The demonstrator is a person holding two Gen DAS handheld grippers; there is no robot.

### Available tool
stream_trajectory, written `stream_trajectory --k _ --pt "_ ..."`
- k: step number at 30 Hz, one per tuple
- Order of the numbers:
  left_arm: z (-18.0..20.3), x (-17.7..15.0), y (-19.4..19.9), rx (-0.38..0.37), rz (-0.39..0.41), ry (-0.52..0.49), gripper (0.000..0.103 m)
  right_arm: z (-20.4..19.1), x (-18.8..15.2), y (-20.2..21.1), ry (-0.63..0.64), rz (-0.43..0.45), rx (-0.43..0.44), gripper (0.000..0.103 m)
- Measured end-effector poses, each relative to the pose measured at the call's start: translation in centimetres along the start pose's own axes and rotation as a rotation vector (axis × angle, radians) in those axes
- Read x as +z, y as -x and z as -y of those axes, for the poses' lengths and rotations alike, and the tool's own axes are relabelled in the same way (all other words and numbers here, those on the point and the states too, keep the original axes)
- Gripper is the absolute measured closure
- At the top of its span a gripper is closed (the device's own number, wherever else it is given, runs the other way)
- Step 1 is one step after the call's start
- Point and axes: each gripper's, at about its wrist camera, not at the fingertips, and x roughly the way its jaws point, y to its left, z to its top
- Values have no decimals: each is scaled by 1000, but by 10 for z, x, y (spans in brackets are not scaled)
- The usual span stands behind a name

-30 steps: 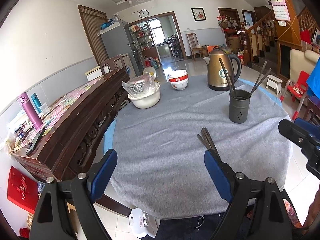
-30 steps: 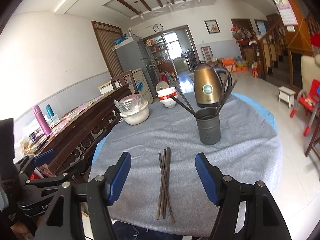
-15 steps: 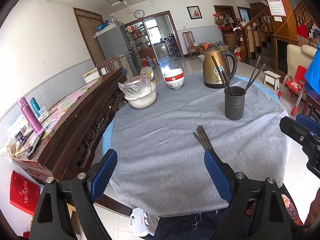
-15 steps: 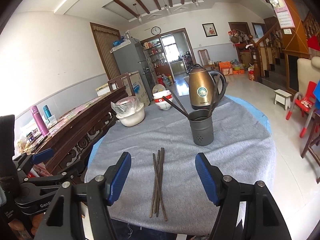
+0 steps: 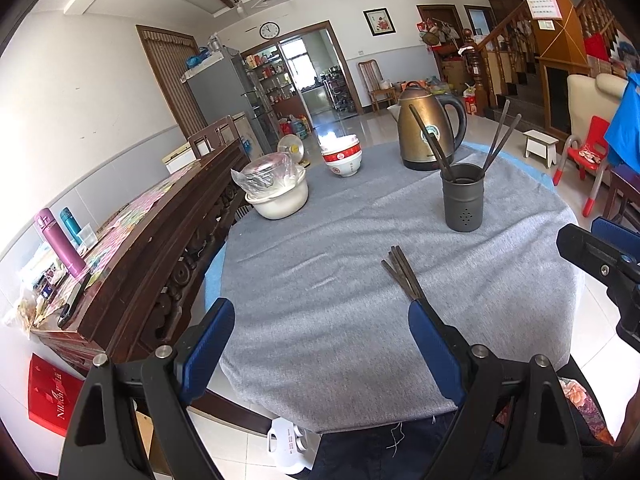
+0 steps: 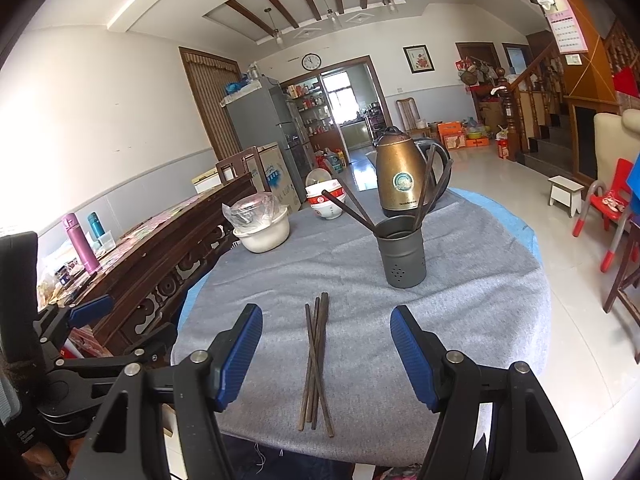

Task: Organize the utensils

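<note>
Several dark chopsticks lie in a loose bundle on the grey cloth of the round table, near its front edge. They also show in the left wrist view, partly hidden behind my left gripper's right finger. A dark grey holder with a few chopsticks leaning in it stands behind them; it also shows in the left wrist view. My right gripper is open and empty, above the bundle. My left gripper is open and empty over the table's front left.
A bronze kettle, a red-and-white bowl and a white pot under plastic wrap stand at the table's back. A dark wooden sideboard runs along the left. A red child chair is right.
Both grippers have drawn back and risen slightly, so the table looks smaller. The bundle now lies centred between the right gripper's fingers. Nothing on the table has moved.
</note>
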Motion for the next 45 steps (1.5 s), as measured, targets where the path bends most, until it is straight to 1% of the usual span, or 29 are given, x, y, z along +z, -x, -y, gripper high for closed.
stream_trajectory --k 19,37,45 --pt "-3 -5 -2 12 -11 -3 14 -3 -9 -1 10 -28 -2 33" --pt "12 -12 -5 -24 -32 -53 14 4 -12 -3 -4 -33 -19 33" --pt "11 -14 -7 -30 -37 -52 14 5 -13 -3 -7 -36 -23 33"
